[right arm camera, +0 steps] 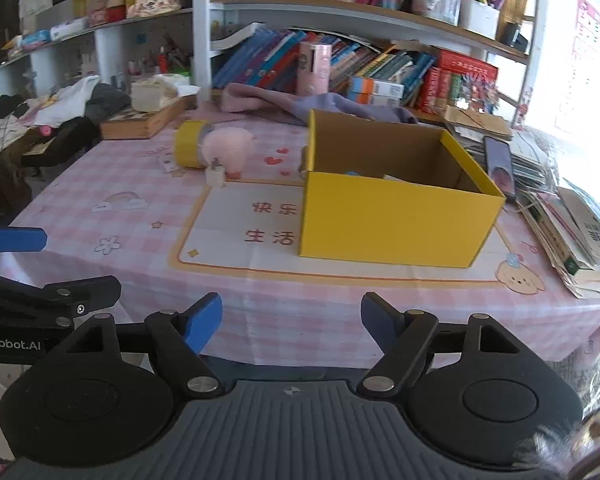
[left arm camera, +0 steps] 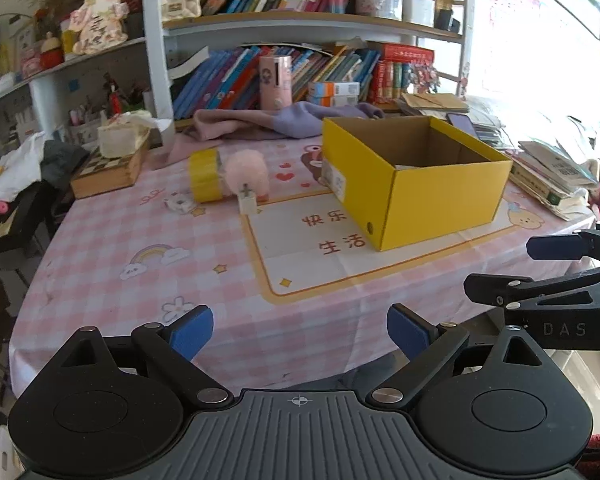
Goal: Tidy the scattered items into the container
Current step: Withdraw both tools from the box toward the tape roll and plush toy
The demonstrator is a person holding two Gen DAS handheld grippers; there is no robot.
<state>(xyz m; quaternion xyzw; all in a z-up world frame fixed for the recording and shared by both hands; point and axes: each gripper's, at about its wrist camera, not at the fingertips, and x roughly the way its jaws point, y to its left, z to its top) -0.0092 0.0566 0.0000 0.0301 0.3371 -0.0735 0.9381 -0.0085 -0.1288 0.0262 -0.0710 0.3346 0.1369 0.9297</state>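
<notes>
An open yellow cardboard box (left arm camera: 440, 196) (right arm camera: 392, 220) stands on the pink checked tablecloth, with something pale and something blue barely showing inside. To its left lie a yellow tape roll (left arm camera: 205, 175) (right arm camera: 189, 143), a pink fluffy ball (left arm camera: 247, 171) (right arm camera: 228, 151), a white plug (left arm camera: 247, 200) (right arm camera: 216, 175) and a small white item (left arm camera: 179, 202) (right arm camera: 167, 163). My left gripper (left arm camera: 300, 330) is open and empty over the table's near edge. My right gripper (right arm camera: 292, 320) is open and empty beside it; it also shows in the left wrist view (left arm camera: 512, 268).
Stacked books and papers (right arm camera: 572, 232) and a phone (right arm camera: 499, 166) lie right of the box. A purple cloth (left arm camera: 284, 120), a wooden box with tissues (left arm camera: 112, 164) and bookshelves (left arm camera: 300, 20) line the back. Clothes pile on a chair (right arm camera: 40, 128) at left.
</notes>
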